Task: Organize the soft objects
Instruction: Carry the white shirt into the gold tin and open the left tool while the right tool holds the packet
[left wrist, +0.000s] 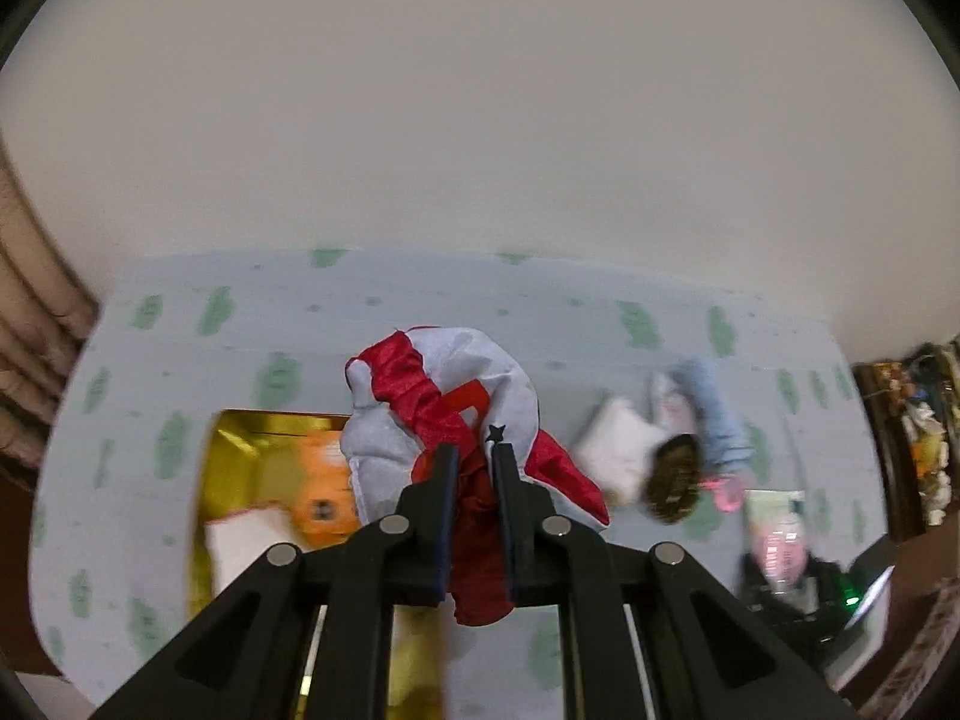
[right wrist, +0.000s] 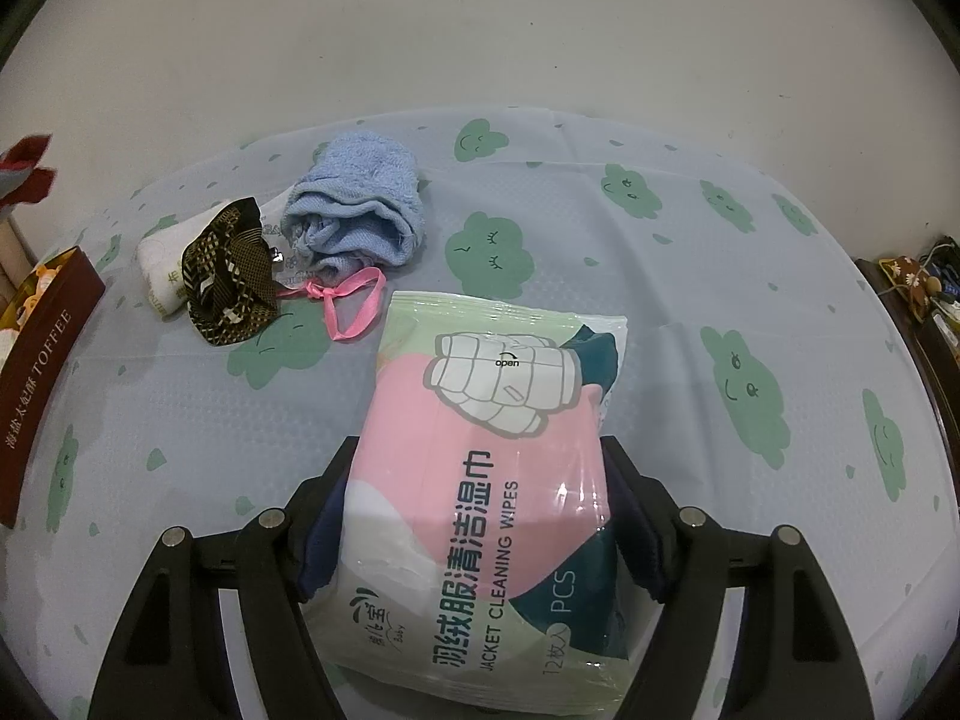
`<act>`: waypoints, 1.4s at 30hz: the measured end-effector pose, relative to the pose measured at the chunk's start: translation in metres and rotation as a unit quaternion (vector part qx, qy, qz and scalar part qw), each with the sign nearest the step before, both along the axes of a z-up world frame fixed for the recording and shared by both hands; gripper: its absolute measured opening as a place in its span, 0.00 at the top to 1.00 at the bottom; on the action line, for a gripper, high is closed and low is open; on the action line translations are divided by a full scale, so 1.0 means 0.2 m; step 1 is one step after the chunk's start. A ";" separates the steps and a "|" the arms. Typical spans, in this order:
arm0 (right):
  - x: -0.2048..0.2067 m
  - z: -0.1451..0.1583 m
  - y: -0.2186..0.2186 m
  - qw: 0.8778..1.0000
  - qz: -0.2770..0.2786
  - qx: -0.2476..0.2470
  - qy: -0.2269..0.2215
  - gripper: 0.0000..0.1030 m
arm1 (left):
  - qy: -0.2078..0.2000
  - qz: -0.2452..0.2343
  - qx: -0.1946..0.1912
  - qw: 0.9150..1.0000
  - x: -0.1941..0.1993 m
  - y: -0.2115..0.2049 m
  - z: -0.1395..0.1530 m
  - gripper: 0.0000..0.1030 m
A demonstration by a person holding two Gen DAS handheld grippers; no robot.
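A home is suggested by a cloud-printed tablecloth [right wrist: 600, 276], a toffee box [right wrist: 42, 360] and a cluttered side shelf [right wrist: 924, 288].

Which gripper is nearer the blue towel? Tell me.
Right, probably. The right gripper, shut on the wipes pack, has the blue towel just beyond it. The left gripper, shut on the red and white cloth, is raised, with the towel off to its right.
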State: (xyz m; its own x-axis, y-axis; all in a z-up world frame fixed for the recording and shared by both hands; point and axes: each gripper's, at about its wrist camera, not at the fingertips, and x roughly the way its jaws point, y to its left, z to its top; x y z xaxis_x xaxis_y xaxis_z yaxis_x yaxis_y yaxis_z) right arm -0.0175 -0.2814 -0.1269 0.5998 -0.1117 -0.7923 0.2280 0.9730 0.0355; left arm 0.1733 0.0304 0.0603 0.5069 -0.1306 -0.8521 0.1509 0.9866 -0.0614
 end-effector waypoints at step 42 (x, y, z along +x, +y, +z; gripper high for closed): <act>0.00 0.00 0.00 1.000 0.001 0.000 0.000 0.29 | -0.018 0.099 0.060 0.993 -0.19 0.59 -0.24 0.59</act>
